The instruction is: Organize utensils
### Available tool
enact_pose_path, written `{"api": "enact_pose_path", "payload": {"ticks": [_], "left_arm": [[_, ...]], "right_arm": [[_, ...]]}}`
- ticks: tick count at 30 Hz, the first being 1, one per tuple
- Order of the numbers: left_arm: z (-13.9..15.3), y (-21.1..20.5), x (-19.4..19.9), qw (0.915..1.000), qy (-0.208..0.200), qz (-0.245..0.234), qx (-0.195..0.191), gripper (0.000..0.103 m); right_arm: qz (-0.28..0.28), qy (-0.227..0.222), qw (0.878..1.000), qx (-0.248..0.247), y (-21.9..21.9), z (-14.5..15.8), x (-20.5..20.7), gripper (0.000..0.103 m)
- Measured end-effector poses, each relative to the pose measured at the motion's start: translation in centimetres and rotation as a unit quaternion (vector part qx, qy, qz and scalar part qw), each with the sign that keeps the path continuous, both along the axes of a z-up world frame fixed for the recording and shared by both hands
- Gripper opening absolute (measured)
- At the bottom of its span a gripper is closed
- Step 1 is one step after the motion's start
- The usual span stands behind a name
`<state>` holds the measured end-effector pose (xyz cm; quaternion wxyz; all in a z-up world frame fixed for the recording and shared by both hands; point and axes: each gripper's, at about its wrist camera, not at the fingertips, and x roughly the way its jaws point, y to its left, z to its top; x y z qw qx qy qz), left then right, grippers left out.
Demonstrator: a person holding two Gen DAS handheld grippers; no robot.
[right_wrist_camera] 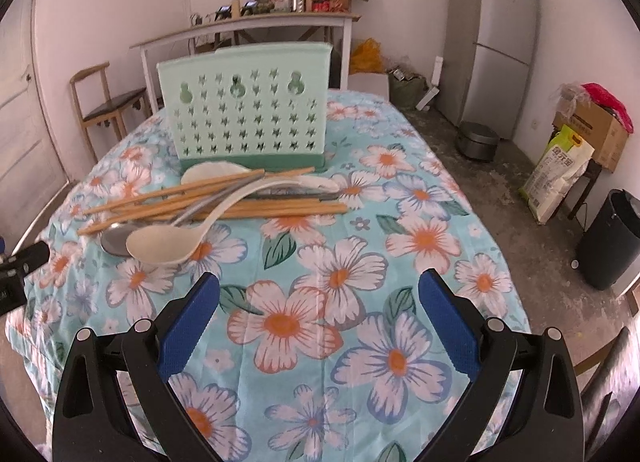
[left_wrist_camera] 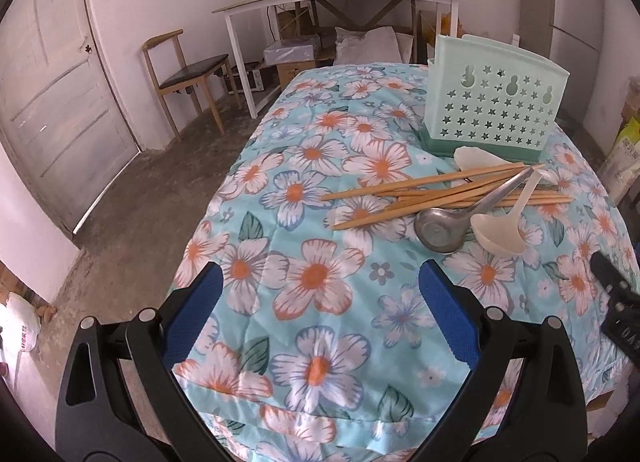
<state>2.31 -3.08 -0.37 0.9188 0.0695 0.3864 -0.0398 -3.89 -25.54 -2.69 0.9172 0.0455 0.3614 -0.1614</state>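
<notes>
Both claws stood wide and held nothing. The left claw (left_wrist_camera: 320, 326) and right claw (right_wrist_camera: 318, 326) hovered over bare floral cloth at the near end of the tabletop (right_wrist_camera: 400, 262), well short of the utensils, so nothing looked sorted yet.

The pile lay just in front of the mint-green holder (right_wrist_camera: 248, 113), which stood upright at about 12 o'clock in the right view and 1 o'clock in the left. The chopsticks (right_wrist_camera: 208, 201) lay fanned and crossed. The metal spoon (left_wrist_camera: 440, 229) and the cream plastic ladle (right_wrist_camera: 164, 246) rested on top of them, bowls toward the near edge. A white rice paddle (right_wrist_camera: 208, 173) lay touching the holder's base.

My read is that the loose heap was dumped close to the holder for short carries.

The top-lying ladle and spoon probably had to go first, since they pinned the chopsticks. The holder's slots faced away, so its inside was hidden.
</notes>
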Motion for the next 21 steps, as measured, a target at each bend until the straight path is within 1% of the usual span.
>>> {"api": "enact_pose_path", "payload": {"ticks": [4,11,21], "left_arm": [[-0.2,-0.6,0.4,1.0000,0.001,0.000,-0.002,0.095],[-0.7,-1.9,1.1,0.9999,0.003,-0.005,0.012,0.095],[-0.6,-2.6,1.8,0.9999,-0.004,-0.010,0.011,0.095]], "right_arm": [[0.017,0.026,0.999,0.009,0.0,-1.4,1.0,0.097],[0.045,0.068,0.996,0.029,0.0,-4.3,2.0,0.097],[0.068,0.068,0.994,0.046,-0.5,-5.0,1.7,0.097]]}}
